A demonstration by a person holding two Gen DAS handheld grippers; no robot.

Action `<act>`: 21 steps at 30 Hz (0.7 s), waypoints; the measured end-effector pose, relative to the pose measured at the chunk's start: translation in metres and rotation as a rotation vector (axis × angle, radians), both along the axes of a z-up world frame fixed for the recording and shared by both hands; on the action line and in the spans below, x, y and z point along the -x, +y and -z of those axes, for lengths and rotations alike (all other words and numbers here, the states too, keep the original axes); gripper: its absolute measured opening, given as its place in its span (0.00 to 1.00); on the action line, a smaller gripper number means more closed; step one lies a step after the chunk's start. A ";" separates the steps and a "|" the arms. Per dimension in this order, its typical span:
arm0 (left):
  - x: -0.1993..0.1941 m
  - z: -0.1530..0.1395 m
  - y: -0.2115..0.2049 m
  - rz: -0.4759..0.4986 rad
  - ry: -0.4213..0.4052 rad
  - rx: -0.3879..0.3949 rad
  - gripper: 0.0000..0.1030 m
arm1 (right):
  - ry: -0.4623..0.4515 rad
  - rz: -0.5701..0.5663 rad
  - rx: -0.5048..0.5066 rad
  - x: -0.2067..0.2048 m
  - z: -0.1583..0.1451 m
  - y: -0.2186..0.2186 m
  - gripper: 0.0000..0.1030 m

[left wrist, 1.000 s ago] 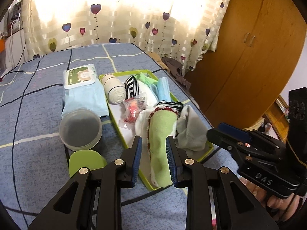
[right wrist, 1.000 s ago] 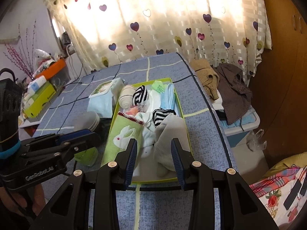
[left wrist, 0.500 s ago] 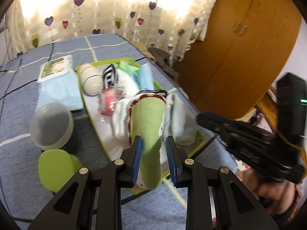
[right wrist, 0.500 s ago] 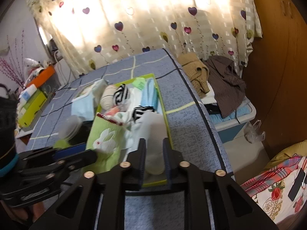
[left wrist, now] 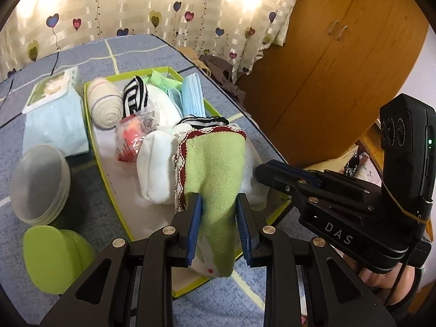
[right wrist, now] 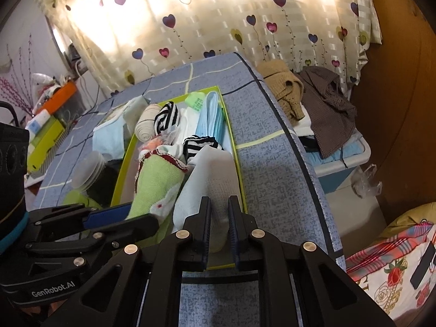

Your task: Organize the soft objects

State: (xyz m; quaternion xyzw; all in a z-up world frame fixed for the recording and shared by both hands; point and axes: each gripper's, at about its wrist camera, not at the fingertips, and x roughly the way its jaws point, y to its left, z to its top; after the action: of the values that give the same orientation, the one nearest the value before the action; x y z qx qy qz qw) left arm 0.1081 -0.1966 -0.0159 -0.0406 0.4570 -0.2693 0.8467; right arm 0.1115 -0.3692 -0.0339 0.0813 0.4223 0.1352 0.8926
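A home bedroom: heart-print curtain (right wrist: 218, 19), wooden wardrobe (left wrist: 335, 62), bedding.

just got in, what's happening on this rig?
A person is sorting soft items in a green tray on the bed, one handheld gripper per hand. The left gripper straddles a green rabbit sock, not clearly clamped on it. The right gripper is pinched on a white sock. Neither sock is lifted out yet.
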 end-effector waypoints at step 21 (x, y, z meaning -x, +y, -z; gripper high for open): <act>0.058 -0.047 0.050 -0.145 -0.123 -0.091 0.26 | -0.098 -0.087 0.121 0.072 -0.050 0.049 0.46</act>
State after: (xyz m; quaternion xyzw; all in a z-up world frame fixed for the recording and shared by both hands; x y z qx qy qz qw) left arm 0.0502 -0.1465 0.0314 -0.0183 0.4116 -0.1880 0.8916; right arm 0.0394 -0.3204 0.0157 0.0021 0.3884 0.1519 0.9089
